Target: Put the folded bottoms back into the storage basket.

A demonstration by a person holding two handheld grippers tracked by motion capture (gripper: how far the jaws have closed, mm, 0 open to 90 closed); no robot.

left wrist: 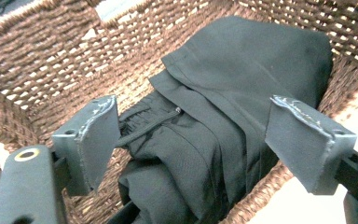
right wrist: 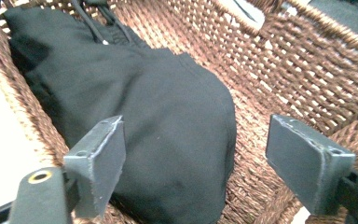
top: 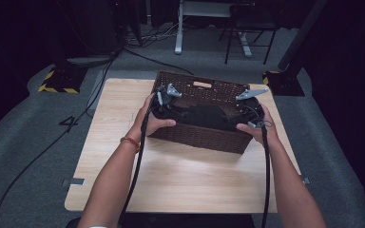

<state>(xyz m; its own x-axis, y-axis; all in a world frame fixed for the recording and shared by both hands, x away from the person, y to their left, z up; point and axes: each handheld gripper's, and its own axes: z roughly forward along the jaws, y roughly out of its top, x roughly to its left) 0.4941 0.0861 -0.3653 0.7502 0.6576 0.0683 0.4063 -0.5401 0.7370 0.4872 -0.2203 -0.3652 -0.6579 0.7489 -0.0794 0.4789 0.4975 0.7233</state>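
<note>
- Your left gripper [top: 164, 102] hangs with jaws apart over the black garment [top: 206, 116], gripping nothing.
- Your right gripper [top: 252, 111] likewise gapes above the wicker basket [top: 195, 137].

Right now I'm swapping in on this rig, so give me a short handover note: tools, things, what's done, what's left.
Left tool: jaws stand apart over the drawstring end of the cloth, gripping nothing.
Right tool: jaws apart at the other end of the cloth, also gripping nothing.
Cloth: black, folded, lying inside the basket along its near wall.
Basket: on the table, toward its far edge.
Done: the cloth is in the basket and released.
Left: probably just lift both tools clear; check that the cloth sits flat.
</note>
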